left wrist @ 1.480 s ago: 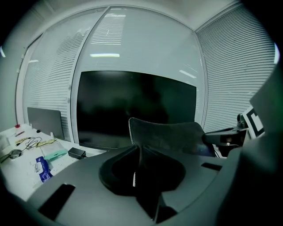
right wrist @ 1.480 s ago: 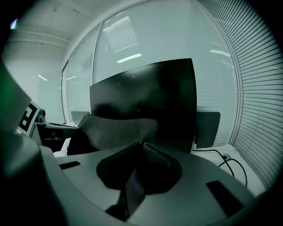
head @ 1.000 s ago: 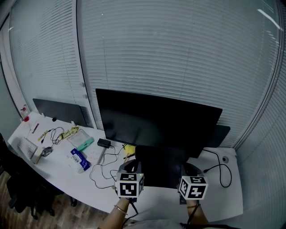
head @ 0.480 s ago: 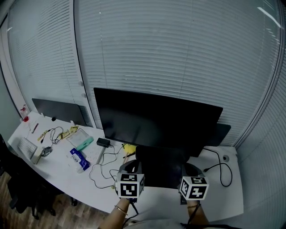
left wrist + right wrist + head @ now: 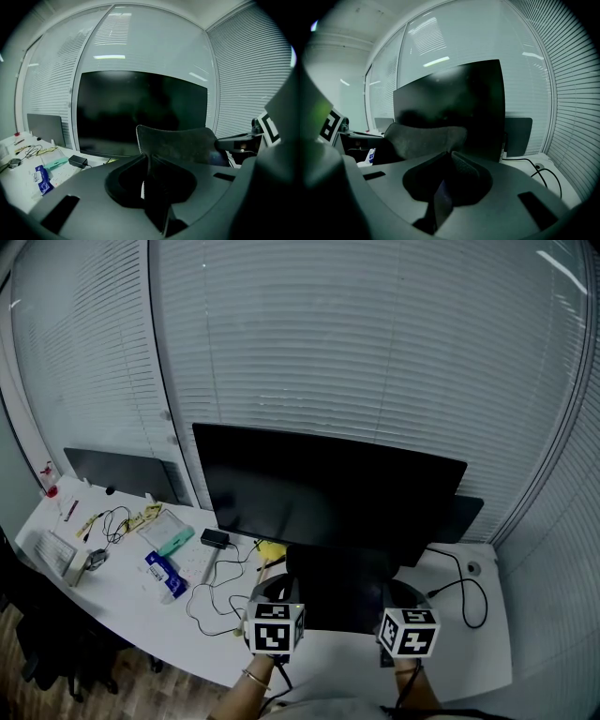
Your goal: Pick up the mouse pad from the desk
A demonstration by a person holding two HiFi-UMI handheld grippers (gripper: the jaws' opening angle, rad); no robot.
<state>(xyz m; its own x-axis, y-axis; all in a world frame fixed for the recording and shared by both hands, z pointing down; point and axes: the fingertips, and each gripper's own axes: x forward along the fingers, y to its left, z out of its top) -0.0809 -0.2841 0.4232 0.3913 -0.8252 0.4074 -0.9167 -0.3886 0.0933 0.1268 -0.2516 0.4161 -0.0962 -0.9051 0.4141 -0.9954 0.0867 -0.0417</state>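
Observation:
The black mouse pad [image 5: 339, 589] hangs off the desk in front of the monitor, stretched between my two grippers. In the left gripper view its grey, stitched edge [image 5: 180, 143] rises out of the jaws, and my left gripper [image 5: 150, 160] is shut on its left side. In the right gripper view the pad [image 5: 423, 138] curls up to the left, with my right gripper [image 5: 450, 158] shut on its right side. In the head view the left gripper [image 5: 273, 596] and the right gripper [image 5: 397, 604] sit level at the pad's two near corners, under their marker cubes.
A large dark monitor [image 5: 323, 491] stands right behind the pad. To the left, the white desk [image 5: 141, 606] holds cables [image 5: 217, 594], a black power adapter [image 5: 215, 539], a blue packet [image 5: 162, 574] and a teal box [image 5: 175, 541]. A cable [image 5: 466, 601] loops at right. Window blinds close off the back.

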